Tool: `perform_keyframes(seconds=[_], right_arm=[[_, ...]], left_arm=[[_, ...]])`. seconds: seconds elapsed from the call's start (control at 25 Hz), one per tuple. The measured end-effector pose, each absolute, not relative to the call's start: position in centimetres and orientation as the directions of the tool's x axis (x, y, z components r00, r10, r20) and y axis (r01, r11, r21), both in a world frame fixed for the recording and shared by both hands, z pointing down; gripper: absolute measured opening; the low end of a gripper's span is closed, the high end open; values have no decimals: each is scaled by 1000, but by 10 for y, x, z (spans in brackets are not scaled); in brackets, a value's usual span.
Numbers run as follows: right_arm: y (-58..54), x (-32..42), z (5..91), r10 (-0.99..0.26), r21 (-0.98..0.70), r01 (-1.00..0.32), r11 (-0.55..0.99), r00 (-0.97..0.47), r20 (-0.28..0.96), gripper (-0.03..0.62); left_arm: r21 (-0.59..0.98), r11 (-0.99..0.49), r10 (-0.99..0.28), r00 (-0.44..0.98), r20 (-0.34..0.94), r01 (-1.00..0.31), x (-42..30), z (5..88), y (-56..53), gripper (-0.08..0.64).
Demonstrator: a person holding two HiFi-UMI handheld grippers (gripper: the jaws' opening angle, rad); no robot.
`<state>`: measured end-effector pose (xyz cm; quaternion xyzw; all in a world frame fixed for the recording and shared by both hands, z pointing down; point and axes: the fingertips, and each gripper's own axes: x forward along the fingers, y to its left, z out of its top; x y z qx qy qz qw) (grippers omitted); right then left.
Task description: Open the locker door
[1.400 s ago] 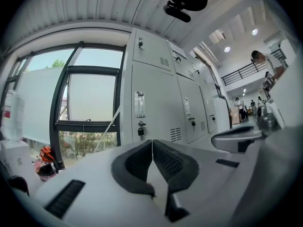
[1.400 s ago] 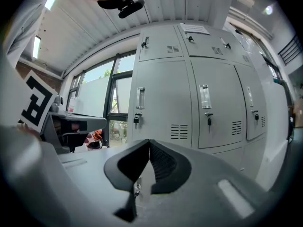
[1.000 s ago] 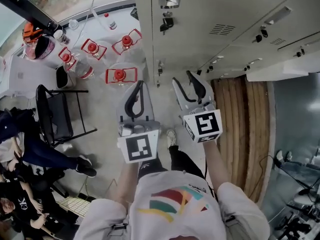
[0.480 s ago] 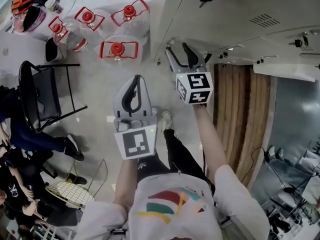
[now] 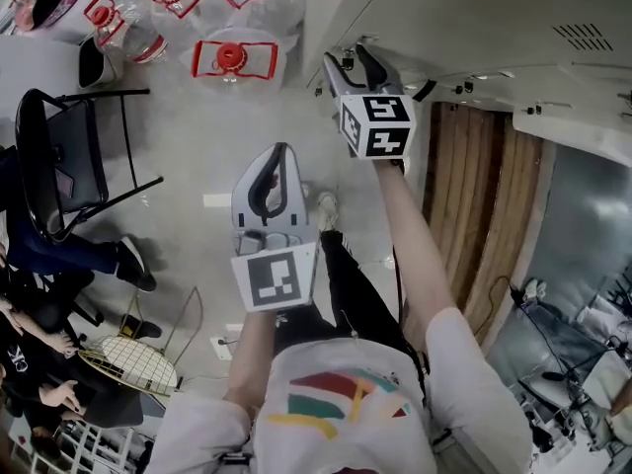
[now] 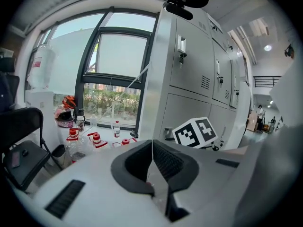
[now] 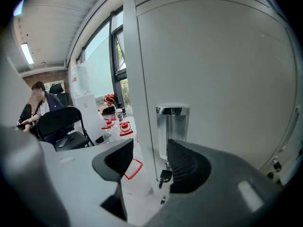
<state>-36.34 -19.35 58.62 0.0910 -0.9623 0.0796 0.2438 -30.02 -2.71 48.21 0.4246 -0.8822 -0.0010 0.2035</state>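
A bank of grey lockers (image 5: 474, 18) stands ahead of me. In the right gripper view one locker door (image 7: 222, 65) fills the picture, with a chrome handle (image 7: 171, 126) near its left edge and a key (image 7: 165, 176) hanging under it. My right gripper (image 7: 149, 161) is open, its jaws have just been opening, and the handle stands just beyond the gap with nothing gripped. From the head view the right gripper (image 5: 352, 59) is up against the locker's face. My left gripper (image 5: 279, 158) hangs back over the floor, shut and empty, its pads (image 6: 152, 157) together.
Water jugs with red caps (image 5: 229, 57) stand on the floor left of the lockers. A black folding chair (image 5: 69, 156) and seated people (image 5: 39, 363) are further left, by a wire basket (image 5: 128, 363). A wooden strip (image 5: 494, 215) runs along the lockers' right side.
Both grippers have sunk, and the right one has moved up to the locker's face with its jaws spread wider. The left gripper stayed shut and lags behind.
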Motion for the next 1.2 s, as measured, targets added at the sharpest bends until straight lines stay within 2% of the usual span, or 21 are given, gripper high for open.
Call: perform_keyframes(seconds=[0.36, 0.64, 0.8, 0.84, 0.92, 1.08, 1.2], right_arm=[[-194, -369, 591, -154, -107, -235, 966, -857, 491, 218], [-182, -352, 591, -132, -138, -231, 963, -854, 504, 218], [-170, -337, 590, -100, -196, -225, 954, -861, 498, 215], [-168, -332, 590, -95, -198, -220, 955, -861, 499, 215], [-165, -324, 590, -84, -193, -207, 959, -860, 503, 213], [-161, -310, 590, -65, -201, -193, 960, -856, 512, 213], [-157, -300, 590, -54, -203, -185, 962, -853, 519, 213]], left_arm=[[199, 632, -755, -538, 374, -749, -293, 490, -20, 17], [160, 599, -775, -519, 361, -784, -297, 485, -22, 17], [261, 562, -812, -465, 352, -785, -307, 477, -33, 20], [277, 548, -824, -451, 342, -789, -311, 473, -39, 35], [269, 491, -858, -407, 314, -829, -311, 467, -57, 131], [210, 410, -894, -345, 286, -888, -306, 462, -90, 138], [222, 335, -924, -273, 267, -916, -301, 459, -112, 138]])
